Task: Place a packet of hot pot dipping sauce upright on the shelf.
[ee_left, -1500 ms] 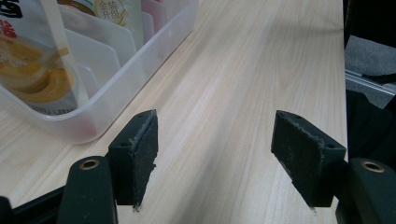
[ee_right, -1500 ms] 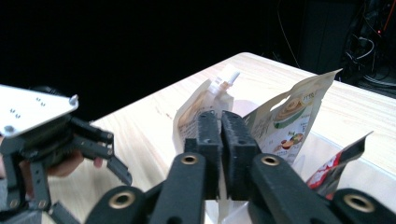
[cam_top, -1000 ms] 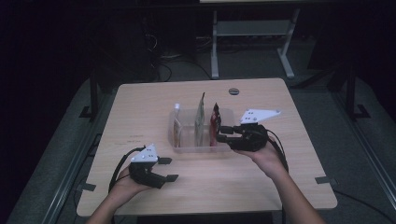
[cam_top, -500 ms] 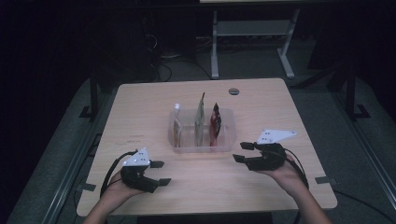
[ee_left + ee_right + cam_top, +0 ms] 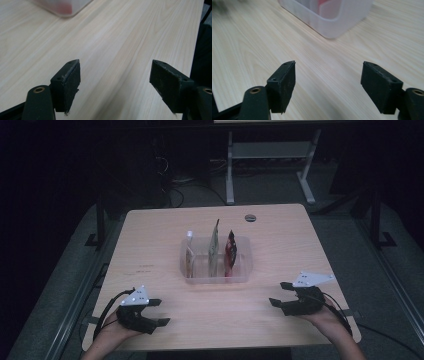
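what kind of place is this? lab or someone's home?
Probably a lab or test room set up for recording, not a home. A bare wooden table stands alone on grey floor, cables run loose behind it, and a clear bin of pouches sits staged at its centre.

Black tongs, grey plates, black cables

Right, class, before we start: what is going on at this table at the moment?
A person sits at a wooden table with a two-jaw gripper in each hand. A clear plastic bin in the middle holds three packets standing upright: a pale one, a greenish one and a red one. The left gripper and the right gripper rest near the table's front edge, apart from the bin. Both sets of jaws have just been opening and hold nothing.
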{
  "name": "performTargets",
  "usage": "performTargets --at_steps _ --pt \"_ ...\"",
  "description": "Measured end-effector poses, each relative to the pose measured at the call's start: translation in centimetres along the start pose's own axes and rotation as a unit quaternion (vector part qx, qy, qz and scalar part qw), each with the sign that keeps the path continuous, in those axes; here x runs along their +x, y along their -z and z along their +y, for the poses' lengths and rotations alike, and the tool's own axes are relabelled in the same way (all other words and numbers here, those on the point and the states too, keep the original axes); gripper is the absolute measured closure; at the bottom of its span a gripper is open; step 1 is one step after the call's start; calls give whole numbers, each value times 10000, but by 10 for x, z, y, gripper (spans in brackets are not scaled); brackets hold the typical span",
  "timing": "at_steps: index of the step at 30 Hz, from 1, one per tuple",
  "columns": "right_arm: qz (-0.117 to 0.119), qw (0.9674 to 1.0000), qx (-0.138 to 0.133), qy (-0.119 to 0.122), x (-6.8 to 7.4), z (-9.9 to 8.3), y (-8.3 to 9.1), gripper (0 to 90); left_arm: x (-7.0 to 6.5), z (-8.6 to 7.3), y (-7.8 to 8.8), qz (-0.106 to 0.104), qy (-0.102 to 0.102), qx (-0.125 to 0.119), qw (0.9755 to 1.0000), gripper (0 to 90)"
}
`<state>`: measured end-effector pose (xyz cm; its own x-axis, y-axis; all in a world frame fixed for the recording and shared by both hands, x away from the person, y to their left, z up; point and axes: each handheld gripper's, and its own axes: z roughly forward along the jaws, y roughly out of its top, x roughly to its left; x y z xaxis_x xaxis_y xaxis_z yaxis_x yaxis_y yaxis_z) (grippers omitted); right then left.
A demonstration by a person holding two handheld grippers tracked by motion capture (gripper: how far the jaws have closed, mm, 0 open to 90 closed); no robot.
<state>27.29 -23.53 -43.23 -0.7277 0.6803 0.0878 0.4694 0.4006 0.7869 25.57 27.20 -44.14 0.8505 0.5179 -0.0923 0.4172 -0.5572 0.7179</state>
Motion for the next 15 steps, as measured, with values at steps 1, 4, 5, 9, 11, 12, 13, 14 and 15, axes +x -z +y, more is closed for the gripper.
performTargets --at_steps 1,4,5,9,11,12,13,14,15 --pt "13 10000 -7 -24 -2 -3 1 262 0 -2 0 20 16 32 10000 233" --pt "-29 10000 -5 -92 -6 -13 4 232 1 -4 0 104 -46 182 9998 213" --pt "-71 9999 30 -106 -7 -16 5 216 2 -4 0 114 -65 199 9997 203" --pt "-140 9998 120 -93 -10 -22 5 187 2 -3 -1 118 -111 231 9996 182" --pt "-170 9997 150 -75 -11 -23 3 181 3 -3 -1 111 -130 236 9996 180" --pt "-154 9998 148 -54 -11 -23 3 180 4 -3 -1 114 -132 235 9996 180" --pt "-143 9997 169 -83 -11 -23 3 178 4 -3 -1 116 -112 213 9996 180" --pt "-136 9997 164 -93 -12 -23 2 174 4 -3 -1 123 -97 212 9997 180" --pt "-142 9997 162 -91 -12 -23 3 174 5 -3 -1 131 -111 213 9996 180"
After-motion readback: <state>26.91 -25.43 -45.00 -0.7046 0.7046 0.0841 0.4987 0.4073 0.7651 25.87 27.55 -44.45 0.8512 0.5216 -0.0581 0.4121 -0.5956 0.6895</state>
